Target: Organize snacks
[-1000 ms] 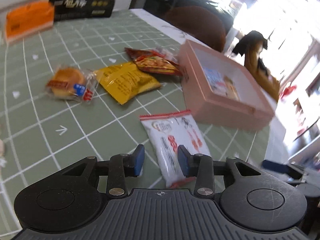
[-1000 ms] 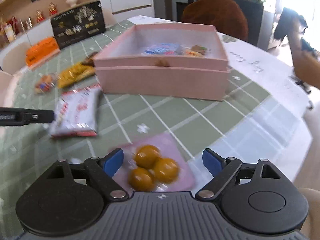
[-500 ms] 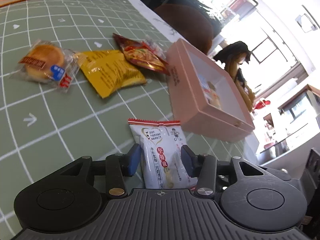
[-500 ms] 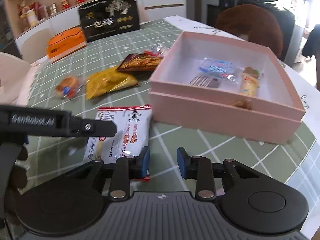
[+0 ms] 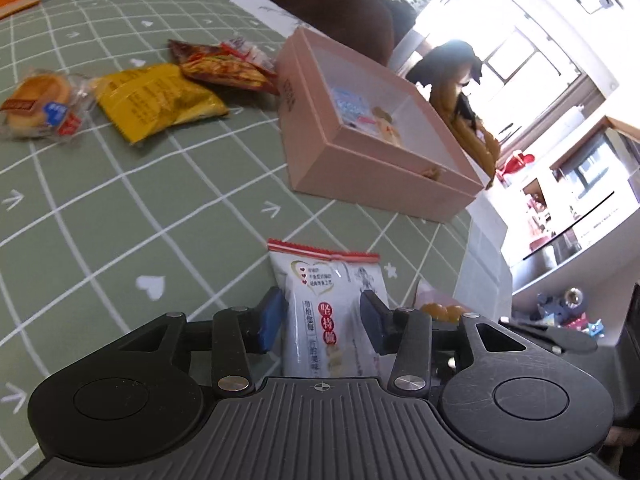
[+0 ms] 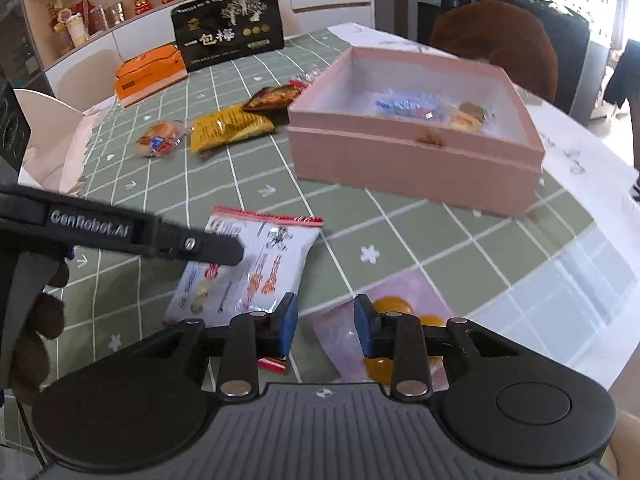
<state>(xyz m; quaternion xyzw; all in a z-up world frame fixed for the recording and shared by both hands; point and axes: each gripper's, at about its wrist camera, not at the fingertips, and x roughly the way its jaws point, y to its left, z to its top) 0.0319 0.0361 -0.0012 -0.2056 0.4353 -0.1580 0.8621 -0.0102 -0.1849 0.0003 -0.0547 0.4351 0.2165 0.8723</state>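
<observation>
Green checked tablecloth (image 5: 120, 200); left gripper (image 5: 322, 318) jaws straddle white snack packet (image 5: 332, 308), just closing, apparently not yet pinching. Light, crinkly, slippery: grip mid-body. Right gripper (image 6: 324, 326) jaws narrow, empty.

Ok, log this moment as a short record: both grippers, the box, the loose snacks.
left gripper: jaws just been closing, astride the white packet lying on the table, not visibly pressing it
right gripper: jaws just narrowed, small gap, nothing gripped; pink packet partly beneath it
pink box: open, a few snacks inside
loose beside the box: bun, yellow packet, brown packet
</observation>
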